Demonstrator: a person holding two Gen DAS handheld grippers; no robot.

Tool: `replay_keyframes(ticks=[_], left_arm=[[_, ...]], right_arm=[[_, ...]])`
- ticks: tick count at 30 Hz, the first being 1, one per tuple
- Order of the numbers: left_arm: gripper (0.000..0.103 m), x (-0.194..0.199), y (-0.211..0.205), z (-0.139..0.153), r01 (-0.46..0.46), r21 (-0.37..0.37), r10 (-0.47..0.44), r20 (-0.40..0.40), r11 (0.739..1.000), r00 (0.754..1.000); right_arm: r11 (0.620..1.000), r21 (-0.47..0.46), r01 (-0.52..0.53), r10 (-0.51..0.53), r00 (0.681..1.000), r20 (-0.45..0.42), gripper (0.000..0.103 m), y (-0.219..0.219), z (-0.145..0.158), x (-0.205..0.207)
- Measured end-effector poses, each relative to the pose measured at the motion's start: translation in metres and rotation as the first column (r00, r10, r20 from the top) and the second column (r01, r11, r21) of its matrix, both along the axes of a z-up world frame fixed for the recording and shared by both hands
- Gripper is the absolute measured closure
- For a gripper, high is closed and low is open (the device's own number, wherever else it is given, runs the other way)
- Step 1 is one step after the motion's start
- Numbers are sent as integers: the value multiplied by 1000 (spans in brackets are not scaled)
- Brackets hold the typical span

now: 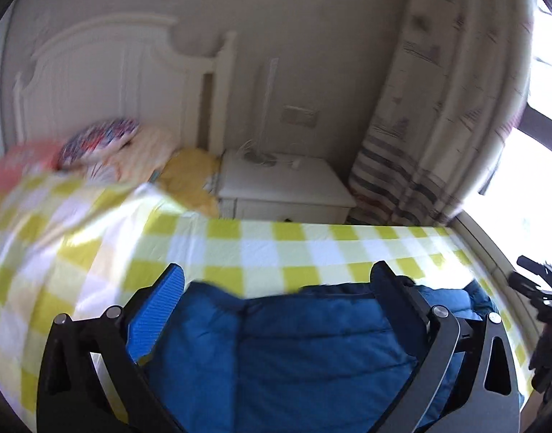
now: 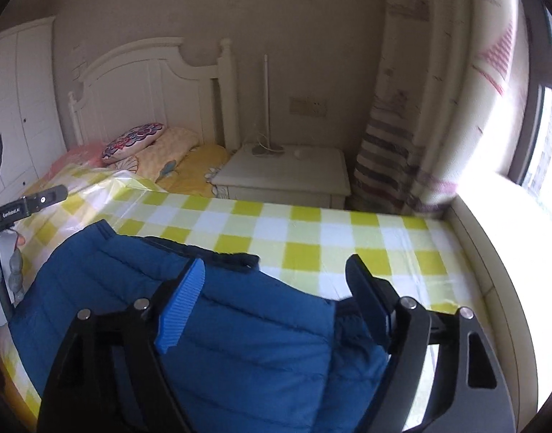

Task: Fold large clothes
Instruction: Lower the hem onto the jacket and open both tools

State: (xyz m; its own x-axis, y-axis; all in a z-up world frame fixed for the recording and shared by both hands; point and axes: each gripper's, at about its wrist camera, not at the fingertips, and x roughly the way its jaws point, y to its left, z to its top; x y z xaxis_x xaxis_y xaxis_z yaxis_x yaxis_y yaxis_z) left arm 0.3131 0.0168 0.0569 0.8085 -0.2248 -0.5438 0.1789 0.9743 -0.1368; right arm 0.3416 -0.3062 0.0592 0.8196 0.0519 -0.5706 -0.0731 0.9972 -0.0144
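Note:
A blue quilted jacket lies folded on the bed's yellow-and-white checked sheet. My left gripper hovers above the jacket's far edge with its jaws wide apart and nothing between its pads. In the right wrist view the same jacket spreads below my right gripper, which is open too and grips nothing. The right gripper's black frame shows at the right edge of the left wrist view. At the left edge of the right wrist view the left gripper shows.
A white nightstand with a lamp stand sits beyond the bed's far side. Pillows lie by the white headboard. A striped curtain and a bright window are to the right, a white wardrobe to the left.

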Motion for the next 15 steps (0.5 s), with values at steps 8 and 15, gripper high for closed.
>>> replay_keyframes(ticks=[8,15], left_arm=[[4,49,-76,-63,121,167,-77,-246,979,966],[4,63,-70,-123,118,149,-62,-335,982,940]], right_arm=[[998,-24,-56,51,983,-179,65,64,-55,54],[994,-23,-104,92,952,-291,46,79,-108,70]])
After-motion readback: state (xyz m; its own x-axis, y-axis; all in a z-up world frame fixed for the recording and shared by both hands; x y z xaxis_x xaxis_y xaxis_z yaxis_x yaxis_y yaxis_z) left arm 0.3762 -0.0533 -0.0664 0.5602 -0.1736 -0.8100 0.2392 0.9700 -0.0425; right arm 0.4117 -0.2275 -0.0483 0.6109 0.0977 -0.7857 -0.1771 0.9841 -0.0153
